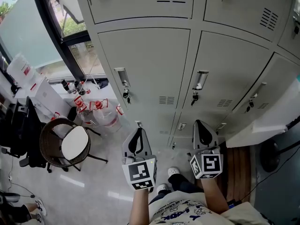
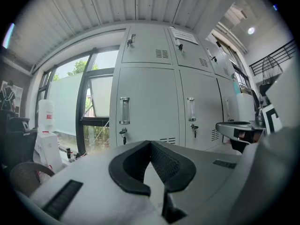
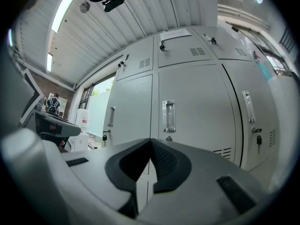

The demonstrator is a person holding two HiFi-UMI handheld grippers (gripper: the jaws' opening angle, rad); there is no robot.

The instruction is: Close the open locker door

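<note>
The left gripper (image 1: pixel 138 130), at lower centre of the head view, and the right gripper (image 1: pixel 201 123) beside it are both clenched on nothing and face the lockers (image 1: pixel 150 55). The open locker door (image 1: pixel 265 121) juts out at the frame's right, near the right gripper.

Right tongs (image 3: pixel 150 140), dark-padded jaws closed tip to tip with nothing between, facing a bank of grey lockers (image 3: pixel 197 102): shut doors, clear vertical handle (image 3: pixel 168 116) straight ahead, louvred vents (image 3: pixel 197 51) above, window (image 3: pixel 96 114) at left.
</note>
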